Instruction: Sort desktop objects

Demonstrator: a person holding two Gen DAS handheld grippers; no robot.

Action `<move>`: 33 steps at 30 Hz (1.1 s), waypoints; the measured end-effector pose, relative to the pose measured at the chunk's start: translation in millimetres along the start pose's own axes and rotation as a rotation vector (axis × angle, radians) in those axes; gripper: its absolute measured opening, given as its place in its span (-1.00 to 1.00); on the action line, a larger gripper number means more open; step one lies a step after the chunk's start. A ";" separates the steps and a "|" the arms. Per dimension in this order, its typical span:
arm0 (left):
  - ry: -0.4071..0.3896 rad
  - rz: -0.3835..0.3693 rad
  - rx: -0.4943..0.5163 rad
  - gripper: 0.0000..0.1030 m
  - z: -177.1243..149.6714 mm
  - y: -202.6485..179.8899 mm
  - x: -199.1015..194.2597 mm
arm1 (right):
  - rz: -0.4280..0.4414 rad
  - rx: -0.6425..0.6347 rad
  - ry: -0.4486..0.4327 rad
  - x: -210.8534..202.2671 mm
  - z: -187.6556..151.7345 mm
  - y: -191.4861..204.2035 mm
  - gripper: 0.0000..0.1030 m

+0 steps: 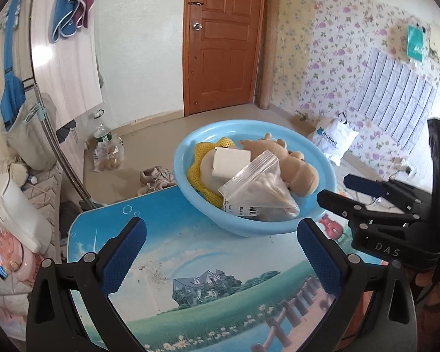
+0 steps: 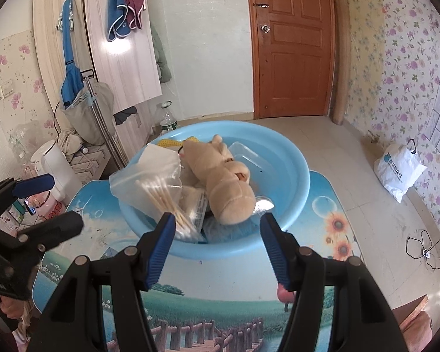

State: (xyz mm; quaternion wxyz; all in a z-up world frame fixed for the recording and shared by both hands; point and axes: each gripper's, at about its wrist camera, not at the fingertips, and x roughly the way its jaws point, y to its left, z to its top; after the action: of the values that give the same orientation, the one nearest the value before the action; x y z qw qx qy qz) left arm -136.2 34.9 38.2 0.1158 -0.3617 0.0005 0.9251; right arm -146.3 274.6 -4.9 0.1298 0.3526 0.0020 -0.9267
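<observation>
Right claw [image 2: 217, 246] and left claw [image 1: 220, 252] both gaping, nothing in either, parked just short of the blue basin [image 2: 293, 173]

Everything's piled in that basin on the printed surface [image 1: 190, 264]. Zip bag of cotton swabs [image 2: 158, 187] leans over the basin's near rim, plush toy [image 2: 223, 182] sprawls across the middle, white box [image 1: 230, 162] on yellow mesh [image 1: 202, 149] toward the far side. I reckon the bag's light, slippery and crinkly, so I'd pinch its top seal. The plush is soft, so grab its thick body.
</observation>
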 end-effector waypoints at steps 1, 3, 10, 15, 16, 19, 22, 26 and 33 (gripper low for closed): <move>-0.001 -0.008 -0.009 0.99 -0.3 1.1 -1.4 | 0.000 0.002 -0.002 -1.4 -0.9 -0.1 0.15; 0.000 0.003 -0.031 0.99 -1.0 3.6 -4.6 | -0.001 0.007 -0.006 -4.1 -1.6 0.1 0.15; -0.006 0.079 -0.056 0.99 -6.2 9.6 -12.1 | 0.006 -0.017 -0.064 -17.6 -1.6 10.9 0.36; -0.030 0.082 -0.030 0.99 -7.6 5.2 -21.8 | -0.016 -0.004 -0.091 -19.5 0.3 10.5 0.64; -0.030 0.085 -0.026 0.99 -7.4 4.2 -23.8 | -0.017 0.005 -0.096 -20.1 0.6 8.9 0.65; -0.041 0.112 -0.021 0.99 -7.5 3.3 -29.9 | -0.021 0.037 -0.123 -24.9 1.7 2.7 0.80; -0.055 0.109 -0.021 0.99 -7.8 3.9 -36.4 | -0.012 0.037 -0.158 -31.9 2.0 1.3 0.94; -0.065 0.092 -0.038 0.99 -8.3 5.7 -41.7 | -0.005 0.019 -0.164 -35.6 1.6 6.1 0.97; -0.064 0.157 -0.032 0.99 -12.5 3.4 -46.0 | -0.009 0.004 -0.155 -37.3 -1.3 9.3 0.98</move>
State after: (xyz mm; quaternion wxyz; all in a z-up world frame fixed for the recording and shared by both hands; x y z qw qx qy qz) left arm -95.9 20.7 59.5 0.0371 -0.3328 0.0106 0.9422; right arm -116.5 274.7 19.4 0.1246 0.2802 -0.0083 -0.9518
